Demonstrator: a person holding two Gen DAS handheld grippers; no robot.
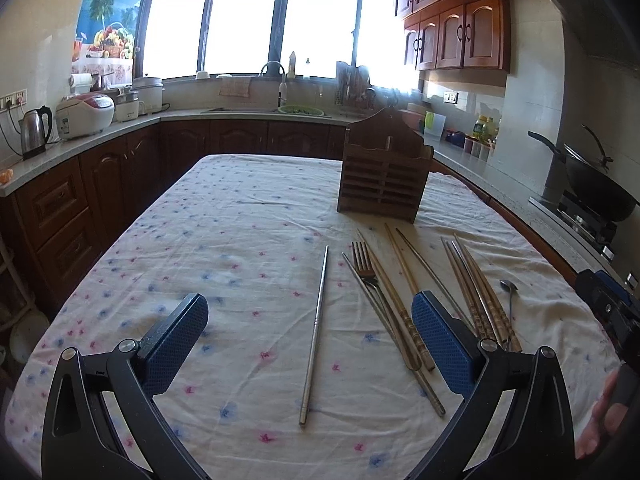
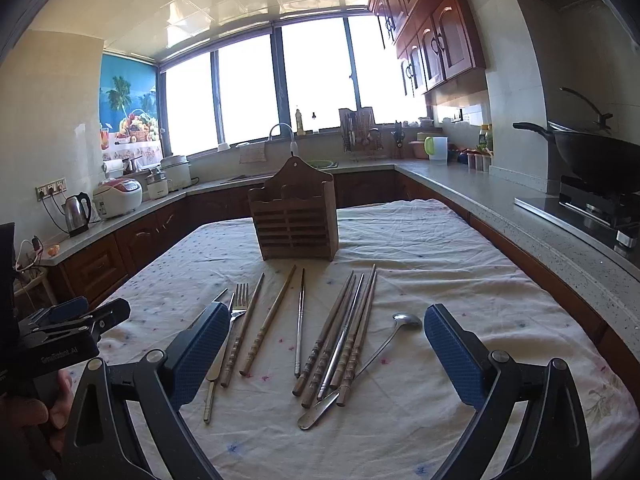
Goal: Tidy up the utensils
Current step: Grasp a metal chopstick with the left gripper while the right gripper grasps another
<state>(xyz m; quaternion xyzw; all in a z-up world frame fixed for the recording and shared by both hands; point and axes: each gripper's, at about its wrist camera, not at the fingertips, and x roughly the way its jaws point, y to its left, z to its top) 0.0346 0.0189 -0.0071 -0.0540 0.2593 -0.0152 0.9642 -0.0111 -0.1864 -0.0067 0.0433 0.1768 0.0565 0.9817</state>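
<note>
Utensils, wooden chopsticks (image 2: 347,336), metal chopsticks (image 1: 316,334), a steel fork (image 2: 239,306) and a steel spoon (image 2: 390,336), lie loose on the floral-clothed counter (image 2: 420,248) before a slatted wooden holder (image 2: 294,222). Left gripper (image 1: 310,350) and right gripper (image 2: 326,354) hover above them, fingers spread wide, holding nothing.

A cloth-covered table (image 2: 440,248) carries a wooden holder (image 2: 294,220), with chopsticks (image 2: 340,336), a fork (image 2: 239,308) and a spoon (image 2: 384,344) lying before it.
</note>
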